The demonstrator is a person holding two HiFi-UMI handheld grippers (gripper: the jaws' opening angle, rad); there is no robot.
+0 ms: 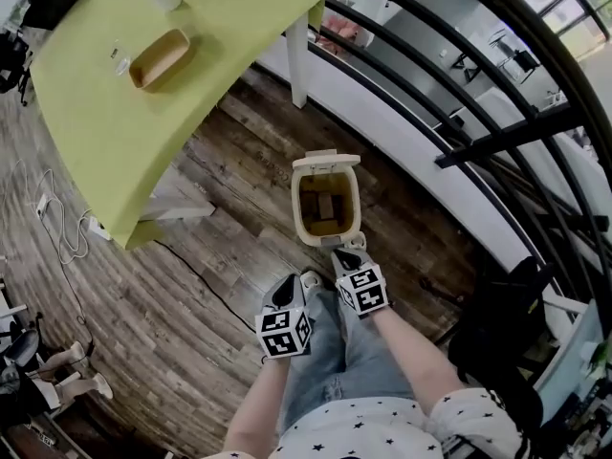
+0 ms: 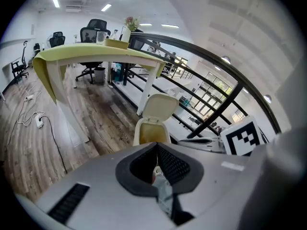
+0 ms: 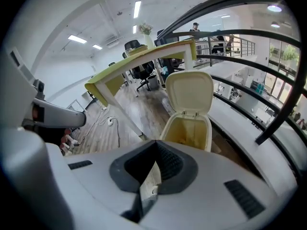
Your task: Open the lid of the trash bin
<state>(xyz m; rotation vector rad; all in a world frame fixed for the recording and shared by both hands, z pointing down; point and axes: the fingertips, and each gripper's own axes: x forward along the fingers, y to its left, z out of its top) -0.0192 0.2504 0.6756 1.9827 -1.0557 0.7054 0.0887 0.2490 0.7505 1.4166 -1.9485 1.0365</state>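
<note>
The cream trash bin (image 1: 325, 206) stands on the wood floor with its lid (image 1: 326, 160) swung up at the far side, so the brown inside shows. My right gripper (image 1: 350, 253) is shut and empty, with its tip just short of the bin's near rim. My left gripper (image 1: 287, 290) is shut and empty too, lower and to the left, over the person's jeans. In the left gripper view the bin (image 2: 151, 129) and its raised lid (image 2: 160, 106) lie beyond the closed jaws (image 2: 156, 150). The right gripper view has the bin (image 3: 189, 132) and its lid (image 3: 191, 92) close ahead of the closed jaws (image 3: 154, 148).
A yellow-green table (image 1: 115, 132) with a wooden tray (image 1: 160, 58) stands to the left of the bin. A black railing (image 1: 478, 103) on a white ledge curves behind and to the right. White cables (image 1: 57, 228) lie on the floor at far left. Office chairs (image 2: 93, 32) stand farther off.
</note>
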